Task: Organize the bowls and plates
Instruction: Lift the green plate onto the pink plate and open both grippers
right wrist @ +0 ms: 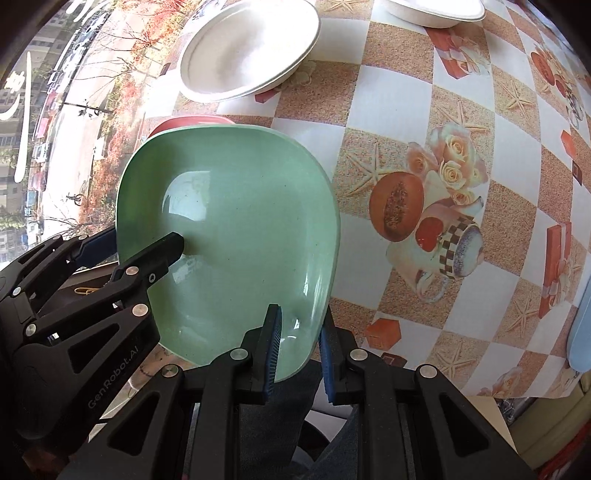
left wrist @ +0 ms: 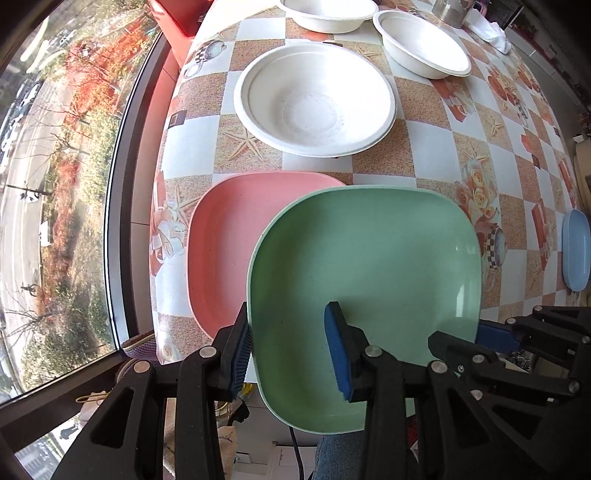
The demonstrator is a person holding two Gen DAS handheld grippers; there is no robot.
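Note:
A green square plate (left wrist: 369,266) hangs above the table edge, held between both grippers. My left gripper (left wrist: 290,354) is shut on the plate's left rim, with one pad outside and one inside. On the opposite rim my right gripper (right wrist: 301,350) is shut on the same green plate (right wrist: 236,221). A pink plate (left wrist: 221,251) lies on the table, partly under the green one; only a sliver of this pink plate (right wrist: 184,122) shows in the right wrist view. Three white bowls stand beyond: a near bowl (left wrist: 314,99), a right bowl (left wrist: 421,44) and a far bowl (left wrist: 325,11).
A blue plate (left wrist: 576,251) lies at the table's right edge. The checkered tablecloth (right wrist: 406,110) covers the table. A window (left wrist: 55,184) runs along the left side. A metal cup (left wrist: 450,11) and white cloth sit at the far right. A person's trouser leg shows below.

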